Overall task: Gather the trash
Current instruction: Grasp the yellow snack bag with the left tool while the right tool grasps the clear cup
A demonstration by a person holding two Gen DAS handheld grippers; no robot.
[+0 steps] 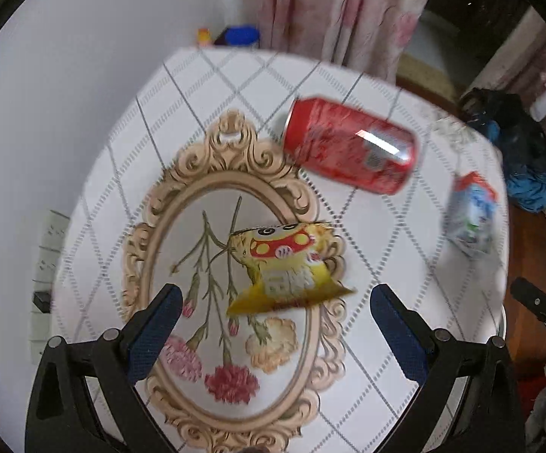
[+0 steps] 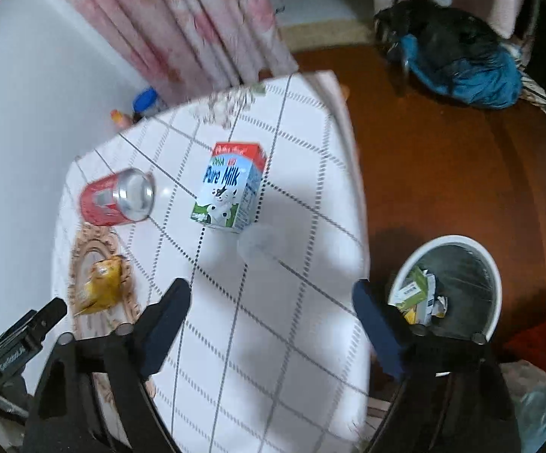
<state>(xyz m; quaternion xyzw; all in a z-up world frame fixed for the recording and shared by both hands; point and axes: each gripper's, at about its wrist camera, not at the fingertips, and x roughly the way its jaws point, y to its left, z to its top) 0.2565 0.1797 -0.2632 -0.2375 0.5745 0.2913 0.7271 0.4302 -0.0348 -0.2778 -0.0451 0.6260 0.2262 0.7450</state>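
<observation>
A yellow snack wrapper (image 1: 288,268) with a mushroom print lies on the table, just ahead of my open, empty left gripper (image 1: 273,302). A red soda can (image 1: 352,143) lies on its side beyond it. A blue-and-white Pure Milk carton (image 1: 471,215) stands at the right edge. In the right wrist view the carton (image 2: 231,187) stands mid-table ahead of my open, empty right gripper (image 2: 271,298), with the can (image 2: 118,196) and wrapper (image 2: 99,287) to the left. A white trash bin (image 2: 490,264) holding some scraps sits on the floor to the right.
The table (image 2: 273,339) has a white grid-pattern cloth with a printed oval floral frame (image 1: 182,196). A clear plastic lid (image 2: 261,243) lies near the carton. Pink curtains (image 2: 182,19) hang behind. A dark and blue bundle (image 2: 461,64) lies on the brown floor.
</observation>
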